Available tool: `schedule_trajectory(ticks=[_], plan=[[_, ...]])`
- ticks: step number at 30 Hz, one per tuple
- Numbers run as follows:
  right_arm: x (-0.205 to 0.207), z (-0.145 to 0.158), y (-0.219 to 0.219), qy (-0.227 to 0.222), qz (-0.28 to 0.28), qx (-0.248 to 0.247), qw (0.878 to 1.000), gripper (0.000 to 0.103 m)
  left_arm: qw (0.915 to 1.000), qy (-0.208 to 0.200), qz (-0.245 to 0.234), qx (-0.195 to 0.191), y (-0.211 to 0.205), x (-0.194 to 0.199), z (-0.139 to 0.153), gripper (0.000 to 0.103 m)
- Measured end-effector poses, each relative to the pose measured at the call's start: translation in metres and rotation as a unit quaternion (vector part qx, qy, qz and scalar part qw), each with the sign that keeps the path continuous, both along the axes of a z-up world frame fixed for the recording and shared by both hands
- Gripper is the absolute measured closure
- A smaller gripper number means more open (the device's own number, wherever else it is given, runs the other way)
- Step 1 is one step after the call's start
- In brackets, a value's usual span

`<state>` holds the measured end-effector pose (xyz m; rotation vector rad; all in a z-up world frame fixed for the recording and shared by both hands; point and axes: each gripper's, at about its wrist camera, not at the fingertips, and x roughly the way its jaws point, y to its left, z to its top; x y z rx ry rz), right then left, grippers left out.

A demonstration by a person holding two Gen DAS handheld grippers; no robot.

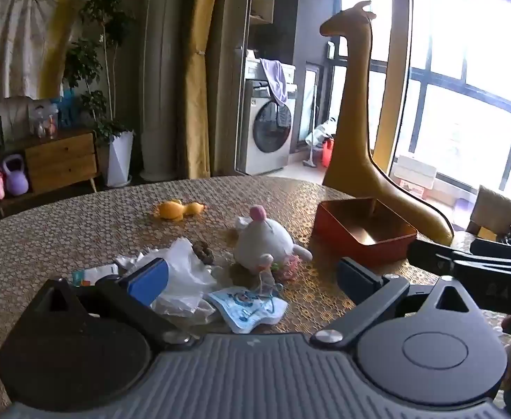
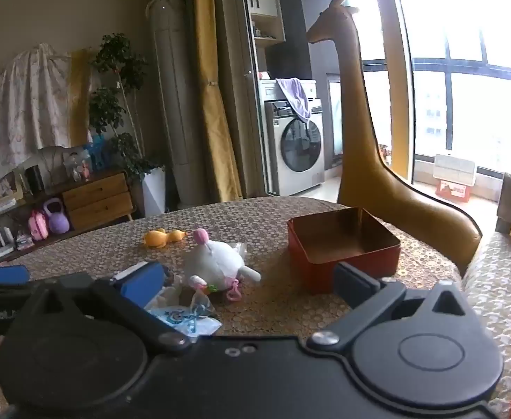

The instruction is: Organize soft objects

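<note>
A white plush toy with a pink pom lies mid-table. An orange rubber duck lies behind it. A clear plastic bag, a small brown ring and a blue-printed white pouch lie in front. An empty red tin box stands to the right. My left gripper is open and empty, just short of the bag and pouch. My right gripper is open and empty, near the plush and the box.
A tall tan giraffe figure stands behind the box at the table's far edge. The table has a patterned cloth. The right gripper's body shows at the right of the left wrist view. A small card packet lies at left.
</note>
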<state>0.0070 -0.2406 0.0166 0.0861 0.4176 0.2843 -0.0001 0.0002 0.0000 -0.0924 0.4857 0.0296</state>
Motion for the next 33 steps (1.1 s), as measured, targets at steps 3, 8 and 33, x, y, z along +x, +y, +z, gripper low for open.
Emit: schedule_trajectory(ticks=[3,8,33], plan=[[0.001,0.001,0.002,-0.002,0.004,-0.006,1.0,0.0,1.0,-0.003,0.005,-0.001,0.004,0.0,0.0,0.0],[-0.003,0.0,0.003,-0.013,0.009,-0.016,1.0,0.0,1.0,-0.002,0.005,-0.004,0.006,0.006,-0.003,0.0],[-0.003,0.001,0.005,-0.016,0.011,-0.022,1.0,0.0,0.9998,-0.019,0.006,-0.01,0.01,-0.007,-0.005,0.0]])
